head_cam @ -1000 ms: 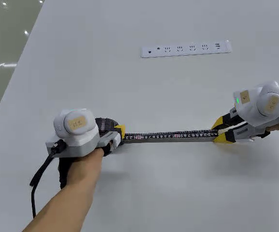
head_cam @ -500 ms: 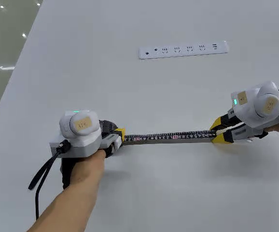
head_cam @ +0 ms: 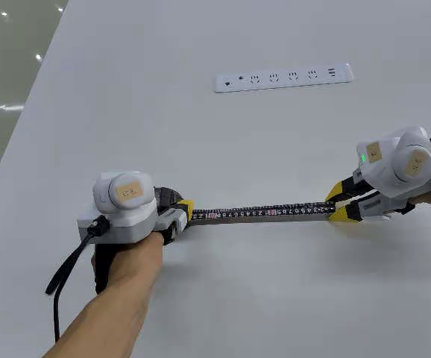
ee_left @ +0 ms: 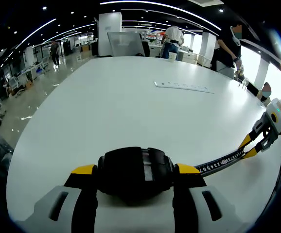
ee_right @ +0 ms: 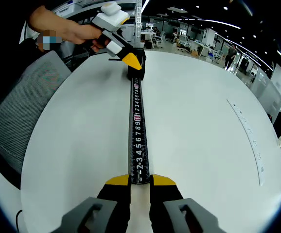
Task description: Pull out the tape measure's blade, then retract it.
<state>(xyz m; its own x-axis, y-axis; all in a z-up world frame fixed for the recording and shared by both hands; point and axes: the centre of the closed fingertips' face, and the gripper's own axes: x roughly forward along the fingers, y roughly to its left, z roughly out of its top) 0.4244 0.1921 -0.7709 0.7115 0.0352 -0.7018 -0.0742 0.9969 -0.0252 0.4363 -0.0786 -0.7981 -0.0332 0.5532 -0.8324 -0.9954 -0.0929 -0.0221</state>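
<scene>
- Head view: left gripper sits at lower left of the white counter, jaws closed around the black tape measure case. The case rests on the counter between the yellow jaw tips.
- Head view: blade is drawn out to the right in a straight line, numbers up. Its far end is pinched in the right gripper, whose jaws are closed on it.
- Head view: white power strip lies well apart, farther back on the counter. A black cable hangs from the rear of the left gripper.
- Left gripper view: the case is clamped between both jaws, touching each yellow tip. The blade leaves the case at right and runs to the right gripper at the far right edge. The power strip lies beyond.
- Right gripper view: the blade end sits between the two yellow jaw tips, which are closed on it. The blade runs straight away over the counter to the case, held by the left gripper. A grey mesh chair stands beside the counter at left.
</scene>
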